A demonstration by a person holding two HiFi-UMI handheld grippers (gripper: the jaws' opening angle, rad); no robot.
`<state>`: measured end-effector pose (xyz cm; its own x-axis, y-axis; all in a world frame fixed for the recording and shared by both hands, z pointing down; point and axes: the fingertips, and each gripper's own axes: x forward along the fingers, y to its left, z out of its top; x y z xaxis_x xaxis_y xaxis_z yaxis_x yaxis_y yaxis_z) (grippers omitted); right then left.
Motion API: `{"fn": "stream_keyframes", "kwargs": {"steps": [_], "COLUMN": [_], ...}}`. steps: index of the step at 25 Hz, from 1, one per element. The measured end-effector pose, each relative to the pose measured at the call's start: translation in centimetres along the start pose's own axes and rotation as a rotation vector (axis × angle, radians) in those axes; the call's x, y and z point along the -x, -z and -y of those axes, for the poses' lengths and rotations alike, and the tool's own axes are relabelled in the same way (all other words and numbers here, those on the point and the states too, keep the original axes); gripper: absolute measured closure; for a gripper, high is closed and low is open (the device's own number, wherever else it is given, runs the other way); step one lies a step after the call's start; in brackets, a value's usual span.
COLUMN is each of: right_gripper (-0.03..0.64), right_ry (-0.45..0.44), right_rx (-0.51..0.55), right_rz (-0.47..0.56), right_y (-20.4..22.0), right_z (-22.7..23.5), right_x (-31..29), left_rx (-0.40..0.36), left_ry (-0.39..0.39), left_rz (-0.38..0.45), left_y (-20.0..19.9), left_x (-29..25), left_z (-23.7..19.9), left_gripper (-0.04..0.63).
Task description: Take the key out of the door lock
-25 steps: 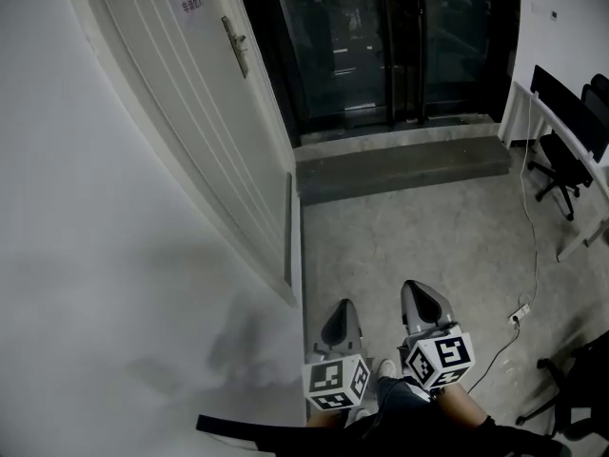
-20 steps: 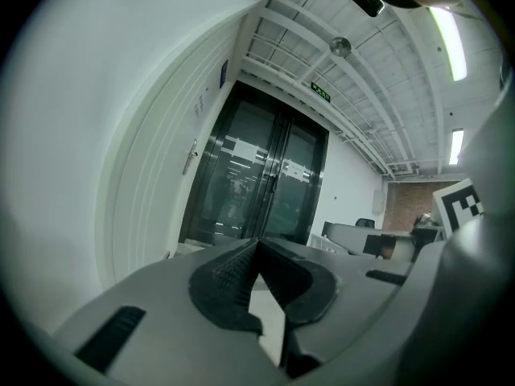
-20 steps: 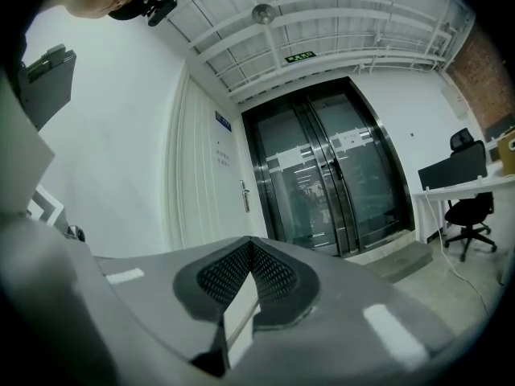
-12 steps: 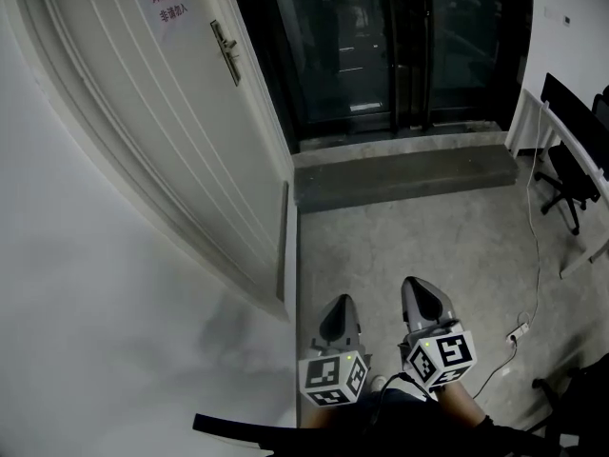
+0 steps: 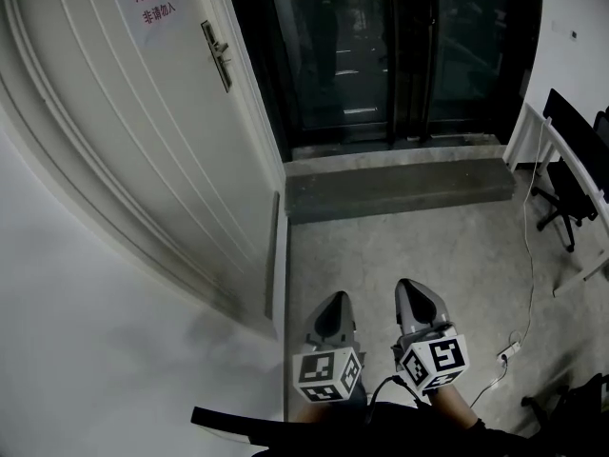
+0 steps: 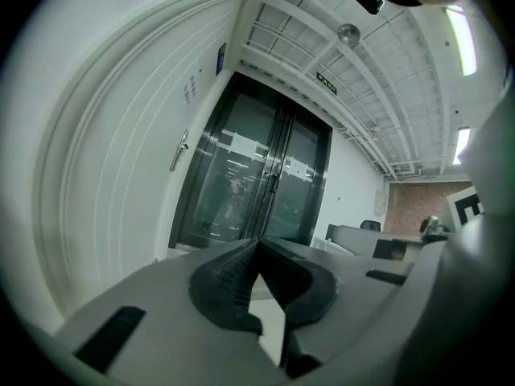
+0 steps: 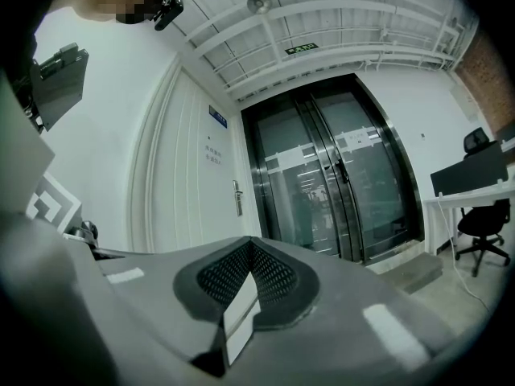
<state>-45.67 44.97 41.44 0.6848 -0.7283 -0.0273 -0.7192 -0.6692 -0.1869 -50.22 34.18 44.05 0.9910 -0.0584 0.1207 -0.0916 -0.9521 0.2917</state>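
Observation:
A white door [image 5: 143,150] stands at the left, with a metal handle and lock plate [image 5: 217,53] far up its edge. The key is too small to make out. Both grippers hang low at the bottom of the head view, side by side and far from the handle. My left gripper [image 5: 333,314] is shut with nothing in it, and so is my right gripper [image 5: 420,301]. The handle [image 6: 180,148] shows small and distant in the left gripper view, above the left gripper [image 6: 256,244]. It appears as the handle [image 7: 237,198] beyond the right gripper [image 7: 252,246].
Dark glass double doors [image 5: 381,46] stand straight ahead behind a raised grey step [image 5: 400,187]. A desk with a black office chair [image 5: 569,174] is at the right. A cable runs to a power strip [image 5: 509,350] on the concrete floor. A red-lettered sign [image 5: 152,6] hangs on the door.
The head view has swung and advanced: the door and its handle have slid left and up in the picture. Both grippers stay low, side by side and shut.

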Motion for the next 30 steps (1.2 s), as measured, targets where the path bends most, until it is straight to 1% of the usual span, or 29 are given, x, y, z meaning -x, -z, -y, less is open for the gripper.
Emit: {"fn": "stream_keyframes", "kwargs": {"steps": [2,8,14,18,23,26,30], "right_gripper": [0.617,0.617,0.617,0.617,0.617,0.617,0.617], "right_ry": [0.015,0.029,0.044,0.059,0.071,0.063,0.038], "right_rx": [0.006,0.023,0.03,0.035,0.046,0.058,0.079], "right_rz": [0.006,0.02,0.031,0.024,0.011,0.007,0.028], "right_y": [-0.3,-1.5,-1.7,-1.4,-1.1,-1.1,-1.9], "right_z": [0.8,2.0,2.2,2.4,3.3,3.8,5.0], "right_x": [-2.3,-9.8,-16.7,-19.8,-22.6,-24.8,-28.5], "left_rx": [0.0,-0.018,-0.033,-0.042,-0.037,-0.046,-0.062], "left_ry": [0.01,0.008,0.021,0.032,0.02,0.022,0.017], "left_rz": [0.001,-0.002,-0.015,-0.025,-0.024,-0.015,0.012], "left_y": [-0.8,-3.5,-5.6,-6.2,-6.4,-7.1,-8.5], "left_x": [-2.2,-8.6,-13.8,-16.7,-20.2,-22.4,-26.2], "left_z": [-0.9,-4.5,-8.5,-10.5,-12.3,-13.0,-13.8], "left_gripper": [0.595,0.595,0.595,0.595,0.595,0.595,0.595]}}
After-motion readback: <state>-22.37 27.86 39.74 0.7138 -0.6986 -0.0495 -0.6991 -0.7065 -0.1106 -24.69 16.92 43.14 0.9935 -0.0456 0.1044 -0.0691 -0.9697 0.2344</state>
